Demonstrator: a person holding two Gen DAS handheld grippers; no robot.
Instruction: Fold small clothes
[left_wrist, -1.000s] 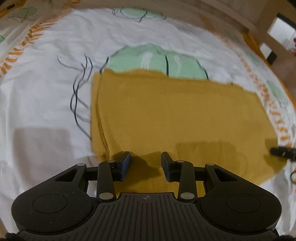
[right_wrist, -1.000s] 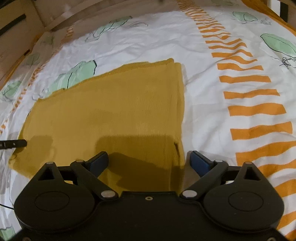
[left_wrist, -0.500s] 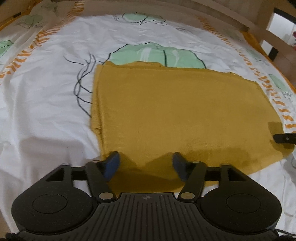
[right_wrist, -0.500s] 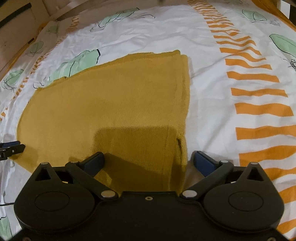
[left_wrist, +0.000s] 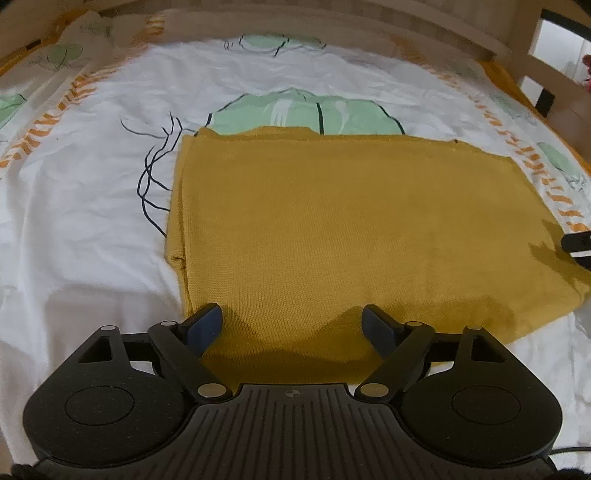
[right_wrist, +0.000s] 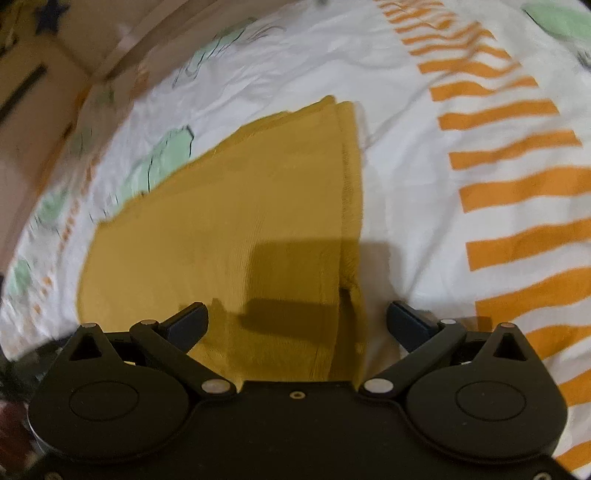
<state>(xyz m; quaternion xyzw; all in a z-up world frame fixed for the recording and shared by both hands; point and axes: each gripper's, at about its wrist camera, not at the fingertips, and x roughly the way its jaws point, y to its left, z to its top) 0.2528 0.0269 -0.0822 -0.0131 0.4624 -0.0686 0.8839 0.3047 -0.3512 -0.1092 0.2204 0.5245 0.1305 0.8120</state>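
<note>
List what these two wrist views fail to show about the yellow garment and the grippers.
- Yellow garment: near edge hidden behind the left gripper body, left wrist view; its type unclear.
- Right gripper: in the left wrist view, only a tip shows at the right edge.
- Right wrist view: motion blur smears the bedsheet print.

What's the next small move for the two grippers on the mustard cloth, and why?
Probably lower both onto the near edge and close. The mustard cloth lies flat, folded; the left gripper, jaws opening, and the right gripper, wide open, grip nothing.
</note>
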